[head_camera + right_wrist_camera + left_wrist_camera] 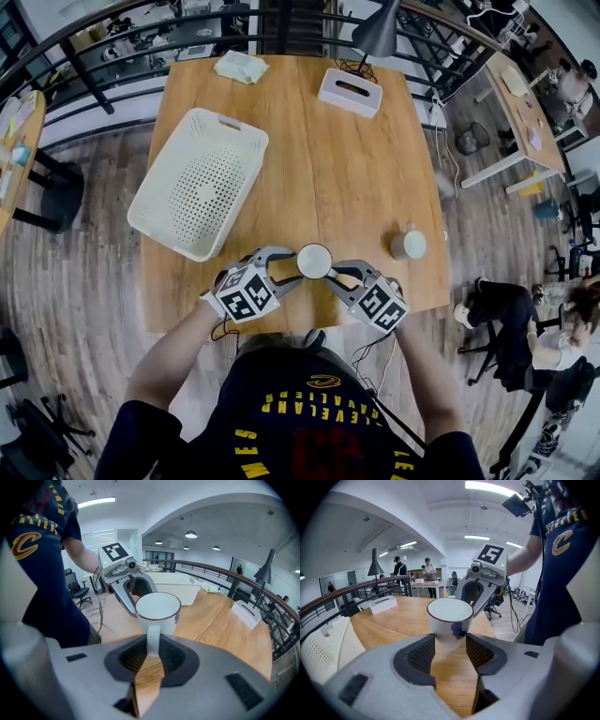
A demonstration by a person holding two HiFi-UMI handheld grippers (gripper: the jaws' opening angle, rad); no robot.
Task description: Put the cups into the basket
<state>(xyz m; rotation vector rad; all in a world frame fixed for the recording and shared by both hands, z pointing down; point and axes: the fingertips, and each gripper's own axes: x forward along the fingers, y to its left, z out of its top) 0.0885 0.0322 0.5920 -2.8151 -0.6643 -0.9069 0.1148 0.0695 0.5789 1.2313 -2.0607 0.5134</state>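
Observation:
A white cup [314,261] with a dark rim hangs just above the near edge of the wooden table, between both grippers. My left gripper [292,272] is shut on the cup's body [450,620], with a pad against each side. My right gripper [339,274] is shut on the cup's handle [153,639], coming in from the opposite side. A second cup [409,244] stands on the table to the right, untouched. The white perforated basket [145,185] lies on the left part of the table, with nothing in it.
A white tissue box [350,91] and a folded cloth [240,67] sit at the table's far edge, beside a black lamp [377,33]. A railing runs behind the table. Other desks, chairs and a seated person [525,328] are to the right.

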